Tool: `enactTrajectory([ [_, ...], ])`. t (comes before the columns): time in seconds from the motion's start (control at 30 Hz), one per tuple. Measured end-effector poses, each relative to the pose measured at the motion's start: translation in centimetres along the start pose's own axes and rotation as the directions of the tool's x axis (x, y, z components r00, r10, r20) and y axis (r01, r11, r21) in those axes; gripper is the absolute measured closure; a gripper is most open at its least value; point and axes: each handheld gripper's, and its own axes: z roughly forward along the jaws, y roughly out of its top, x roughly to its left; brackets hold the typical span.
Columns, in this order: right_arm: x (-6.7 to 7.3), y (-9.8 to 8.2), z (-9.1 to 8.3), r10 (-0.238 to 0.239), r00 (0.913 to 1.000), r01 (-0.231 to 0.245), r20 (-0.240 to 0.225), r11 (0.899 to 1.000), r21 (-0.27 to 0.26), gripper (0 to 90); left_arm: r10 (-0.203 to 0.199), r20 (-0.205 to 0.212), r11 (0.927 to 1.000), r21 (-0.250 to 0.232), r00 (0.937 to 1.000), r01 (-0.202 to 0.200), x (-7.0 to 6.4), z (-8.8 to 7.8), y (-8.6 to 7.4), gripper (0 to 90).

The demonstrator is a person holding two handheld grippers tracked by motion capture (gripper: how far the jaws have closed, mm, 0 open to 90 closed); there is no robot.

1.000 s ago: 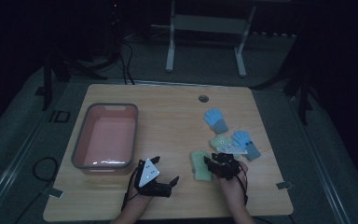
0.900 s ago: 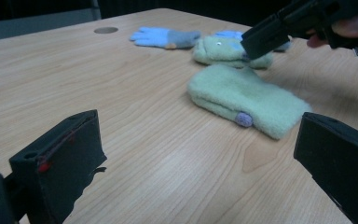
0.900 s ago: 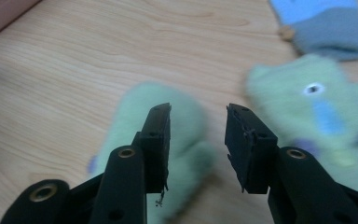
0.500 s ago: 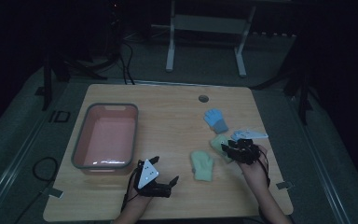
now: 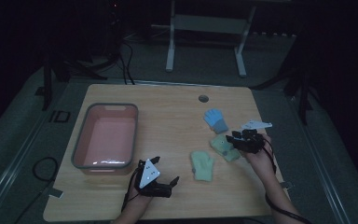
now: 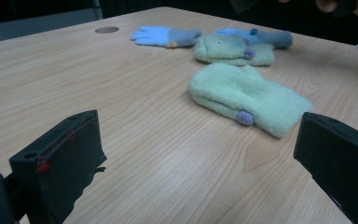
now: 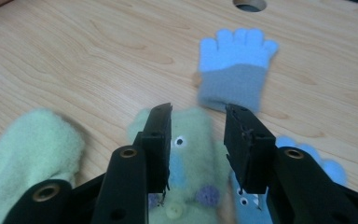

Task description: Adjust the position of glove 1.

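High view: the right gripper (image 5: pixel 237 138) hovers at the 3 o'clock side of the worktop (image 5: pixel 168 107), the forearm entering from 5 o'clock. Its fingers point toward 9 o'clock, directly above the green face mitten (image 5: pixel 223 148). The left gripper (image 5: pixel 170 183) rests near the 6 o'clock edge — fingers spread, nothing between them. A plain green mitten (image 5: pixel 202 164) lies just at 8 o'clock of the face mitten; a blue glove (image 5: pixel 215 120) lies at 11 o'clock of it. The pink bin (image 5: pixel 105 138) stands at 9 o'clock.

Left gripper view: fingers wide apart; the plain green mitten (image 6: pixel 247 98) lies flat ahead.

Right gripper view: fingers (image 7: pixel 161 142) partly spread, gripping nothing. The face mitten (image 7: pixel 189 158) lies flat beneath them — pale green, two small eyes, blue patch, purple dot, button. The blue glove (image 7: pixel 235 70) lies at 12 o'clock.
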Motion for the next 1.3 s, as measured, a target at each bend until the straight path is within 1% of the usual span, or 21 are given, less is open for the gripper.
enactTrajectory([
  [0.07, -0.2, -0.4, 0.7, 0.011, 0.9998, -0.011, -0.018, 1.0, 0.0, 61.0, 0.001, 0.0, 1.0, 0.0, 1.0, -0.001, 0.0, 0.0, 0.0, 1.5],
  [0.27, -0.1, -2.1, 2.7, 0.024, 0.9986, -0.023, -0.046, 0.999, 0.042, 57.1, 0.0, 0.002, 1.0, -0.002, 1.0, 0.0, 0.0, 0.0, 0.0, 1.5],
  [0.37, 0.1, -2.9, 3.4, 0.003, 0.9994, -0.001, -0.036, 0.997, 0.072, 56.3, 0.0, 0.002, 1.0, -0.002, 1.0, 0.0, 0.0, 0.0, 0.0, 1.5],
  [0.43, 0.3, -3.4, 3.7, -0.012, 0.9994, 0.014, -0.033, 0.998, 0.066, 57.0, 0.001, 0.002, 1.0, -0.002, 1.0, -0.001, 0.0, 0.0, 0.0, 1.5],
  [0.47, 0.4, -3.5, 3.7, -0.004, 0.9994, 0.006, -0.034, 0.998, 0.065, 59.4, 0.002, 0.002, 1.0, -0.002, 1.0, -0.002, 0.0, 0.0, 0.0, 1.5],
  [0.5, 0.5, -3.5, 3.7, -0.007, 0.9996, 0.009, -0.028, 0.998, 0.064, 61.3, 0.003, 0.001, 1.0, -0.001, 1.0, -0.003, 0.0, 0.0, 0.0, 1.5],
  [0.57, 1.0, -3.7, 3.7, -0.038, 0.9993, 0.038, -0.005, 0.998, 0.057, 68.4, 0.003, 0.001, 1.0, -0.001, 1.0, -0.003, 0.0, 0.0, 0.0, 1.5],
  [0.6, 1.3, -3.9, 3.7, -0.043, 0.9991, 0.043, 0.002, 0.998, 0.05, 73.6, 0.002, 0.001, 1.0, 0.0, 1.0, -0.002, 0.0, 0.0, 0.0, 1.5],
  [0.67, 1.7, -4.0, 3.7, -0.046, 0.9988, 0.045, 0.015, 0.998, 0.042, 80.4, 0.002, 0.001, 1.0, 0.0, 1.0, -0.002, 0.0, 0.0, 0.0, 1.5],
  [0.7, 1.8, -4.0, 3.7, -0.03, 0.9992, 0.029, 0.026, 0.999, 0.044, 82.3, 0.003, 0.001, 1.0, 0.0, 1.0, -0.003, 0.0, 0.0, 0.0, 1.5],
  [0.73, 2.0, -3.9, 3.7, -0.004, 0.9992, 0.002, 0.04, 0.999, 0.046, 83.7, 0.003, 0.001, 1.0, 0.0, 1.0, -0.003, 0.0, 0.0, 0.0, 1.5],
  [0.8, 2.6, -3.5, 3.4, 0.005, 0.9965, -0.011, 0.083, 0.998, 0.062, 85.2, 0.003, 0.001, 1.0, 0.0, 1.0, -0.003, 0.0, 0.0, 0.0, 1.5],
  [0.87, 3.2, -2.9, 2.6, 0.028, 0.9935, -0.034, 0.11, 0.998, 0.049, 85.5, 0.001, 0.002, 1.0, 0.002, 1.0, -0.001, 0.0, 0.0, 0.0, 1.5],
  [0.93, 3.8, -2.3, 1.4, 0.039, 0.9881, -0.044, 0.148, 0.999, 0.026, 85.6, -0.002, 0.002, 1.0, 0.002, 1.0, 0.002, 0.0, 0.0, 0.0, 1.5],
  [1.0, 4.1, -1.7, 0.0, 0.069, 0.9839, -0.07, 0.165, 0.998, 0.002, 85.7, 0.0, 0.004, 1.0, 0.002, 1.0, 0.0, 0.0, 0.0, 0.0, 1.5],
  [1.03, 4.3, -1.5, -0.7, 0.08, 0.9802, -0.079, 0.181, 0.997, -0.012, 85.6, 0.003, 0.006, 1.0, 0.002, 1.0, -0.003, 0.0, 0.0, 0.0, 1.5],
  [1.1, 4.5, -1.4, -2.1, 0.132, 0.9736, -0.127, 0.187, 0.991, -0.036, 85.6, 0.003, 0.008, 1.0, 0.001, 1.0, -0.003, 0.0, 0.0, 0.0, 1.5],
  [1.13, 4.7, -1.4, -2.8, 0.159, 0.9678, -0.152, 0.195, 0.987, -0.05, 85.6, 0.004, 0.005, 1.0, 0.0, 1.0, -0.004, -0.1, 0.0, 0.0, 1.5],
  [1.2, 5.4, -1.5, -4.0, 0.186, 0.9565, -0.175, 0.224, 0.982, -0.068, 85.6, 0.005, 0.003, 1.0, 0.005, 1.0, -0.005, -0.1, 0.1, 0.0, 1.5],
  [1.27, 6.0, -1.9, -5.0, 0.224, 0.9418, -0.206, 0.251, 0.974, -0.094, 85.6, 0.008, 0.002, 0.9999, 0.009, 1.0, -0.008, -0.1, 0.1, 0.0, 1.5],
  [1.3, 6.3, -2.1, -5.4, 0.235, 0.9347, -0.217, 0.267, 0.971, -0.095, 85.6, 0.008, 0.001, 0.9999, 0.012, 1.0, -0.008, -0.1, 0.1, 0.1, 1.5],
])
